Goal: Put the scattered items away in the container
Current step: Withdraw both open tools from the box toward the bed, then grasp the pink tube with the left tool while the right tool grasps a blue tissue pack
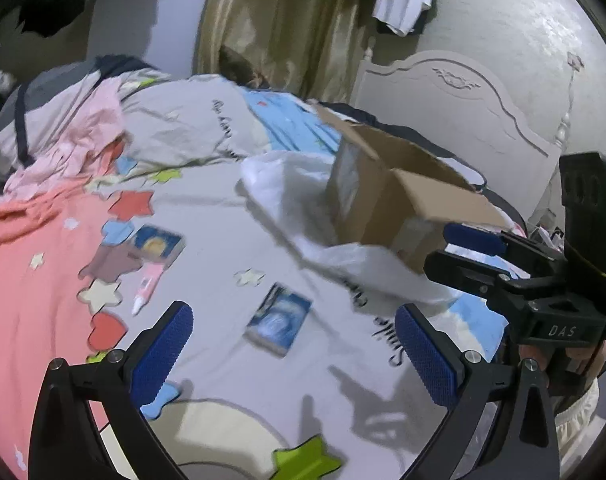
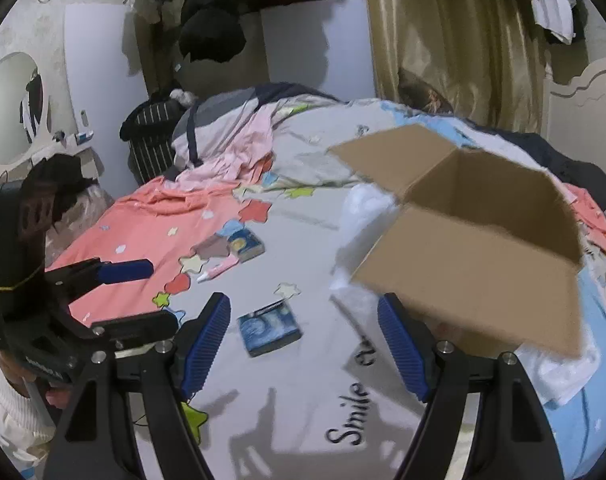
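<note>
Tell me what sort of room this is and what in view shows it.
Most likely a bedroom. A bed with a printed duvet and carved headboard fills the view, clothes hang on a rail behind it, and a gold curtain covers the wall beside them.

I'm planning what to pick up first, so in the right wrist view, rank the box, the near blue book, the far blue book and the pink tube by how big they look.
1. box
2. near book
3. far book, though distance may shrink it
4. tube

Two blue boxes (image 2: 269,332) (image 2: 246,245), one tube (image 2: 218,271), one carton (image 2: 479,236).
</note>
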`<state>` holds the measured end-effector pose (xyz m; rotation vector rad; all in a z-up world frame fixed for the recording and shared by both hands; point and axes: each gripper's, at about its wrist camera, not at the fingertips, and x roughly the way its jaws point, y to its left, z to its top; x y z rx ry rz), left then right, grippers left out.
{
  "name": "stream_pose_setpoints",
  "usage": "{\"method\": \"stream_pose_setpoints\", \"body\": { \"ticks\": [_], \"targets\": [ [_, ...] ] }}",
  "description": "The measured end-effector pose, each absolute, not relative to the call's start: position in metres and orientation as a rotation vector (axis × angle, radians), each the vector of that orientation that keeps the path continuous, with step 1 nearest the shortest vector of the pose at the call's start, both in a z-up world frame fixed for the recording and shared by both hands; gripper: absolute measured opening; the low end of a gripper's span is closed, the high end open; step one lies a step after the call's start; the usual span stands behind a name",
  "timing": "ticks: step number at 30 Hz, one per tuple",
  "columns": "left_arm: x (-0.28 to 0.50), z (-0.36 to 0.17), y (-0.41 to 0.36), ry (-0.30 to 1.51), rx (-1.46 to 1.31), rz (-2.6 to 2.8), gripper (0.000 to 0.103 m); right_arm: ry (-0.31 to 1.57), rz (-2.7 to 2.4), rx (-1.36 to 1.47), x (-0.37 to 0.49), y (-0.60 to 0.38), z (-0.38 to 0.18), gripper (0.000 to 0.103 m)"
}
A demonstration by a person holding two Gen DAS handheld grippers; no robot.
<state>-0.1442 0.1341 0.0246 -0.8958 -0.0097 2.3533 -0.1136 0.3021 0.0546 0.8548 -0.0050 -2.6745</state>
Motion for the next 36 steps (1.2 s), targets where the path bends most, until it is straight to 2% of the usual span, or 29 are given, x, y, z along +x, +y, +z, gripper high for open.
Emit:
{"method": "stream_pose_setpoints", "body": {
  "ticks": [13,19,28,36],
  "targets": [
    [-0.181,-0.018,0.052,-0.094,-1.042,2.44,0.103,0.07,-2.568,0.991,-0.143,0.253,0.005,0.073],
    [-0.208,-0.027,0.066,0.028,-1.111,2.44,0.103,0.101,-2.539,1.054,-0.161,0.246,-0.017,0.073],
    [-0.253,-0.045,0.075,-0.011,-1.193,2.394,0.103,0.164,-2.536,1.079,-0.177,0.251,-0.036,0.073],
    [-0.256,-0.054,0.084,0.089,-1.172,2.378,0.102,0.216,-2.496,1.051,-0.176,0.248,-0.05,0.073]
  ]
}}
